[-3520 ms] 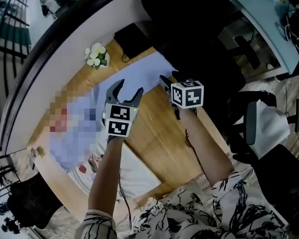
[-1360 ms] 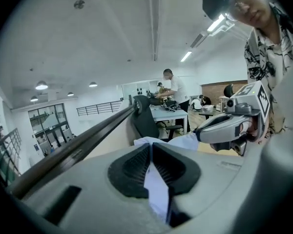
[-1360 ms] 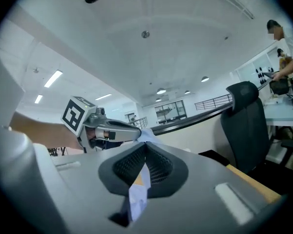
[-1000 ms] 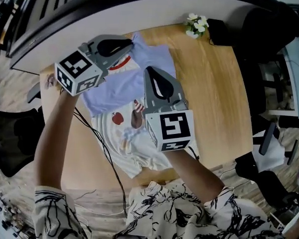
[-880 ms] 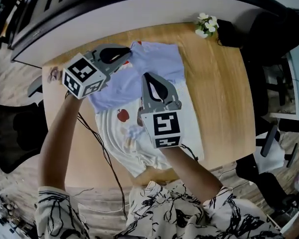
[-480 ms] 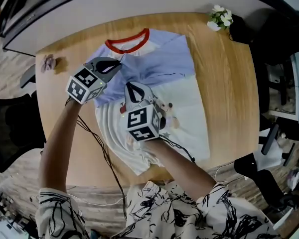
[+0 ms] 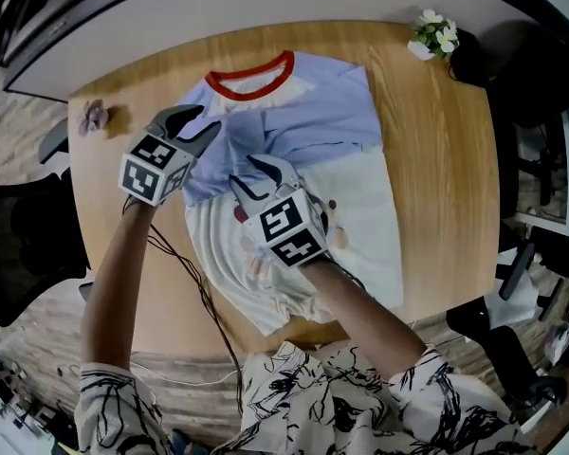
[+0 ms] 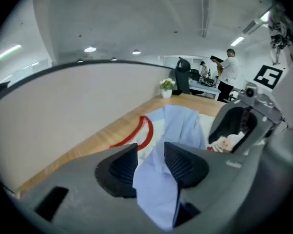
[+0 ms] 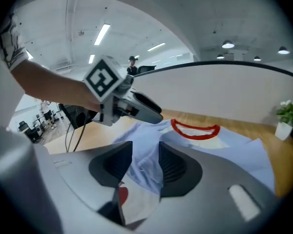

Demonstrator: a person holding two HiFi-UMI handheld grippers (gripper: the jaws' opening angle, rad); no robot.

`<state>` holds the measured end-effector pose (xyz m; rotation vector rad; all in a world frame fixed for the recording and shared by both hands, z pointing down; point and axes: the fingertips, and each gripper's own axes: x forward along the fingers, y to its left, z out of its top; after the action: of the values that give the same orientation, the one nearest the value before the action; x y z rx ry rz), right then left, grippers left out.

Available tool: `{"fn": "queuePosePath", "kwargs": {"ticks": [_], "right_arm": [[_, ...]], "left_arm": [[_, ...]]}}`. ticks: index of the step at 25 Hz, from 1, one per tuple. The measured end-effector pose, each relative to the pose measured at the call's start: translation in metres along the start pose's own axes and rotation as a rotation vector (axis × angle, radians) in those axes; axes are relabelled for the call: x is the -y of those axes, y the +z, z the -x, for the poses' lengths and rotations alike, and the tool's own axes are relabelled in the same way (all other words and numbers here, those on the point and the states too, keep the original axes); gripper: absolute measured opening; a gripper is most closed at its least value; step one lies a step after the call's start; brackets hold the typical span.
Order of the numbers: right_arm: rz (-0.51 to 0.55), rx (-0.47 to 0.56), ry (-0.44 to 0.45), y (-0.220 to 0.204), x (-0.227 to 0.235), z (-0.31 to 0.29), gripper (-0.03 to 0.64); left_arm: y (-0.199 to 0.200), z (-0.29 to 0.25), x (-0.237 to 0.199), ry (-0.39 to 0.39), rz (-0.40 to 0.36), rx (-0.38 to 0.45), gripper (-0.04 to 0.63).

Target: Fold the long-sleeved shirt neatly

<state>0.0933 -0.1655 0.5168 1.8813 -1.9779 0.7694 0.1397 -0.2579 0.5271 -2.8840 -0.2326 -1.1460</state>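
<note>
The shirt (image 7: 360, 207) lies flat on the table (image 7: 446, 159), its long axis running away from the person: the red collar (image 7: 251, 76) at the far end, the white hem (image 7: 284, 316) at the near edge. A blue sleeve (image 7: 294, 131) is laid across the chest. Both tools stand over the shirt's left half, close together. The left gripper (image 7: 207, 119) is at the shoulder. The right gripper (image 7: 249, 171) is just beside it, lower on the chest and nearer the hem. The jaws of both have just been opening and stand spread. Blue cloth (image 8: 156, 184) hangs loosely in the left one's gap, and a fold of cloth (image 9: 145, 167) sits in the right one's, neither pinched. The sleeve looks set down, so the next step is probably to draw both clear. The rest of the fold likely runs along the long axis. The hem lies back toward the person from both tools, so the right one has the shorter way to it.
</note>
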Motion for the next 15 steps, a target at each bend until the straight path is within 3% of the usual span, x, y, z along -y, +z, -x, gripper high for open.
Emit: {"fn": "queuePosePath", "kwargs": {"ticks": [2, 5, 9, 11, 15], "right_arm": [[-0.066, 0.006, -0.056, -0.003, 0.034, 0.014, 0.183], [-0.238, -0.058, -0.045, -0.022, 0.061, 0.009, 0.213], [-0.353, -0.131, -0.012, -0.043, 0.043, -0.008, 0.239], [-0.383, -0.141, -0.020, -0.050, 0.037, -0.014, 0.249], [-0.373, -0.139, -0.045, -0.054, 0.035, -0.019, 0.250]], "left_arm": [[0.025, -0.004, 0.028, -0.045, -0.076, 0.010, 0.159], [0.029, -0.036, 0.046, -0.111, -0.168, -0.103, 0.153], [0.012, -0.073, 0.047, -0.211, -0.161, -0.254, 0.138], [0.010, -0.085, 0.043, -0.209, -0.144, -0.276, 0.129], [-0.003, -0.097, 0.037, -0.192, -0.197, -0.343, 0.086]]}}
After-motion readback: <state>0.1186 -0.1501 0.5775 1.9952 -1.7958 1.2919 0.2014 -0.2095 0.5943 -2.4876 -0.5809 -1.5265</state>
